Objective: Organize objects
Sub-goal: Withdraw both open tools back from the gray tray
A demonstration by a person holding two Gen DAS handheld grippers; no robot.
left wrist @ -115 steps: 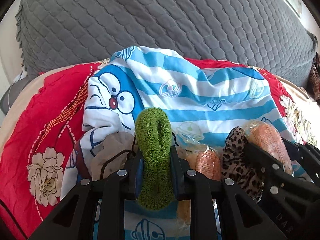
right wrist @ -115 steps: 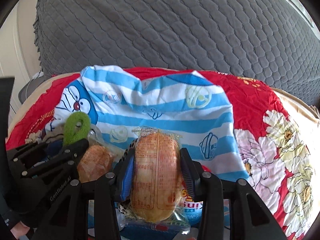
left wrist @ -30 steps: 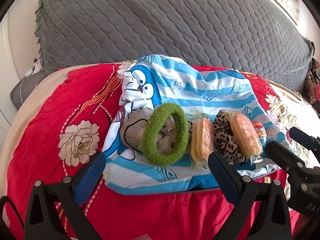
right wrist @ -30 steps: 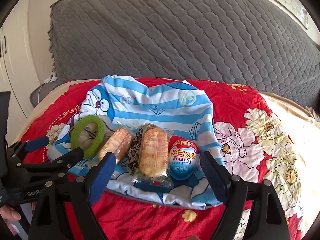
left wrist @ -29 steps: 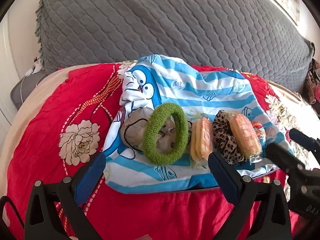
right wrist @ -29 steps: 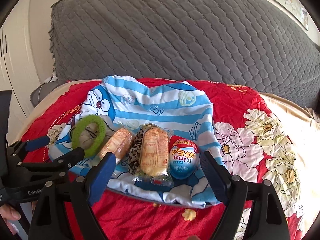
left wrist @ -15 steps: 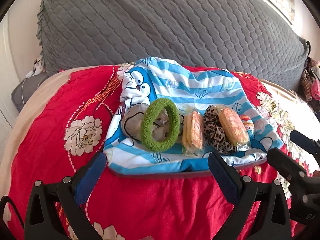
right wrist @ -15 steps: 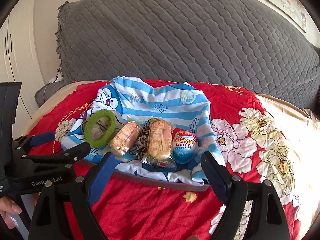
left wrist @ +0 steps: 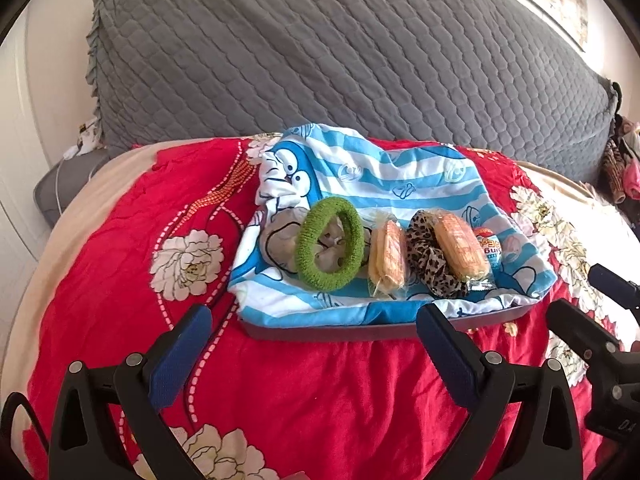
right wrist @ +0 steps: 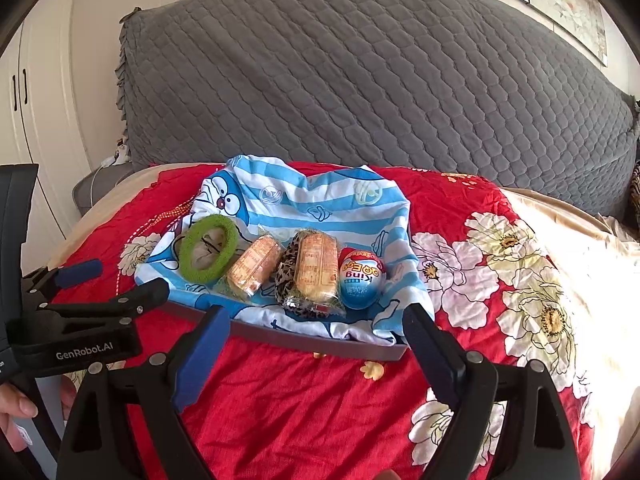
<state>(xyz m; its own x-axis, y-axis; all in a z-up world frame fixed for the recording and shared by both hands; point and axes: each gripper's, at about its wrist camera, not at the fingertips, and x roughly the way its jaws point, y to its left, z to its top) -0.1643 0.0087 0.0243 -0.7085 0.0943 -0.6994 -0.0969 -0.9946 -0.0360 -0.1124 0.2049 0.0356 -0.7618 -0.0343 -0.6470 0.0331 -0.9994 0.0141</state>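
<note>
A grey tray (left wrist: 340, 333) (right wrist: 280, 340) covered by a blue-striped cartoon cloth (left wrist: 400, 184) (right wrist: 320, 204) lies on the red floral bedspread. On it in a row: a green hair ring (left wrist: 330, 249) (right wrist: 208, 248) over a beige scrunchie, a wrapped snack cake (left wrist: 387, 258) (right wrist: 254, 266), a leopard scrunchie (left wrist: 428, 258) (right wrist: 289, 276), a second wrapped cake (left wrist: 460, 246) (right wrist: 317, 266) and a blue egg toy (left wrist: 489, 248) (right wrist: 361, 280). My left gripper (left wrist: 312, 354) (right wrist: 116, 284) and right gripper (right wrist: 316, 350) are open, empty, pulled back in front of the tray.
A grey quilted headboard cover (left wrist: 340, 60) (right wrist: 380, 80) rises behind the tray. The red floral bedspread (left wrist: 280, 400) (right wrist: 480, 280) stretches all round. A white wardrobe (right wrist: 24, 120) stands at the left. Clothes (left wrist: 620, 168) hang at the far right.
Both grippers have drawn back from the tray, so the tray's front edge and more bedspread show. Earlier they released the green ring and the wrapped cake onto the cloth.
</note>
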